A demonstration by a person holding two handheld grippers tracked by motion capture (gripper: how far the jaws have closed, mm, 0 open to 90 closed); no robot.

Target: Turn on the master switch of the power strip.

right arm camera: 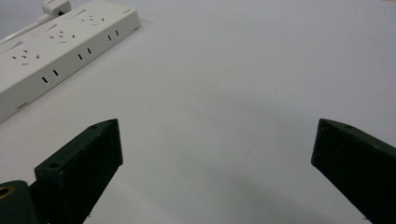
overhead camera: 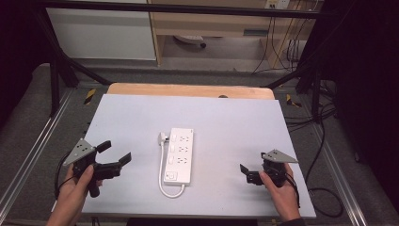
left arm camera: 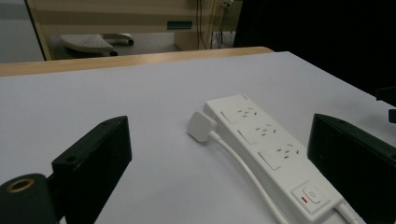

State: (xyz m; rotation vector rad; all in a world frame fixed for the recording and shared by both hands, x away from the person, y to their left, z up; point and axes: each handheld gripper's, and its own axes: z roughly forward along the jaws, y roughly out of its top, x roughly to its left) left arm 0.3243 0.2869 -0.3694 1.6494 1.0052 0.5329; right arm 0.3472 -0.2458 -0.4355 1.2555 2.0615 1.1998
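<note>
I am holding my left gripper [overhead camera: 115, 151] at the table's [overhead camera: 235, 117] near left, jaws spread wide, gripping nothing. My right gripper [overhead camera: 244, 172] is sitting at the near right, jaws likewise wide apart and empty. A white power strip [overhead camera: 179, 155] is lying flat mid-table between them, well apart from both. Its plug [overhead camera: 162, 137] is resting just beside its far left corner, cord [overhead camera: 162, 174] looping back to the near end.

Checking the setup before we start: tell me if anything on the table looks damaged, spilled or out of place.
Nothing stands out. The white power strip lies flat mid-table, its cord looping back so the plug rests unplugged beside it. No spills or visible damage. The left gripper and right gripper are open, apart from it.
</note>
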